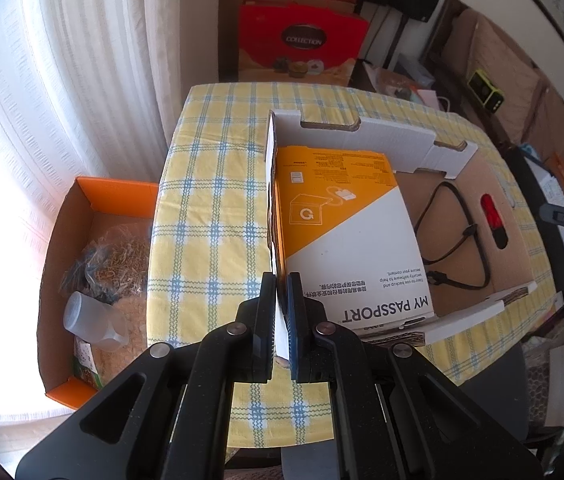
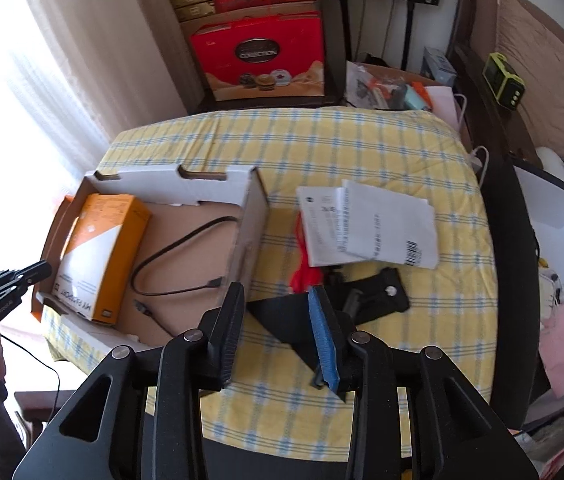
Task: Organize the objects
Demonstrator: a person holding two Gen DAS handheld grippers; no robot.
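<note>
L gripper point(image 1: 281, 312) at bottom center of the left-wrist view, fingers clamped on the white side wall of the cardboard tray point(image 1: 272, 184), which stands on the yellow plaid tablecloth point(image 1: 210, 200). Inside the tray: orange/white "MY PASSPORT" box point(image 1: 346, 232) lying flat against that wall, black cable point(image 1: 454, 240) to its right, plus a red-and-black item point(image 1: 492, 216) at frame right.

R gripper point(image 2: 278, 328) low center in the right-wrist view, fingers apart w/ nothing pressed between them, over the cloth just right of the tray's other wall point(image 2: 252, 220). Beyond its tips, mid-right of frame: white paper leaflets point(image 2: 370, 224), something red point(image 2: 306, 272) partly under them, and a black bracket-like piece point(image 2: 378, 296). Orange carton point(image 1: 94, 200) sits at left edge of left-wrist view, off the table.
</note>
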